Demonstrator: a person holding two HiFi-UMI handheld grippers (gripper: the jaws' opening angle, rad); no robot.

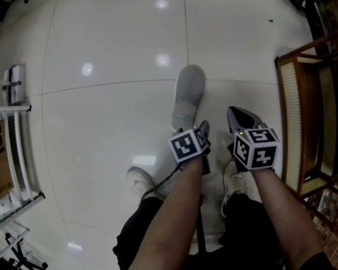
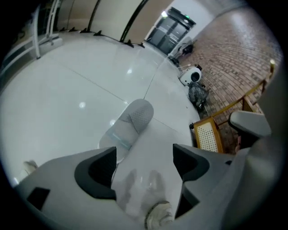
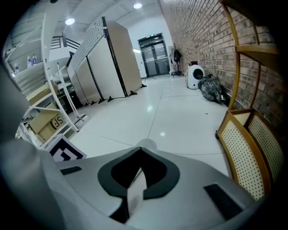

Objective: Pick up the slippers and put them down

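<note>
Left claw (image 1: 196, 134): jaws wide apart, nothing between them but bare floor (image 1: 97, 59) (white glossy tile). It points steeply down, over the heel end of slipper A (image 1: 188, 95). In the left gripper view the claw does not touch slipper A, which sits beyond the left-hand jaw.

Slipper A: grey, flat on the floor, sole down, toe pointing away from the person. It lies next to a tile seam.

Right claw (image 1: 246, 132): jaws together, clamped on slipper B (image 1: 242, 118). The right gripper view shows a thin pale edge pinched between the dark pads. Slipper B is grey and stands up from the claw in the head view, clear of the floor, just right of slipper A's heel.

Surroundings: a chair (image 1: 302, 120) (wood frame, cane panels) stands to the right of the right claw. A white rack (image 1: 13, 113) is at far left. The person's white shoes (image 1: 141, 181) are on the floor below the arms.
</note>
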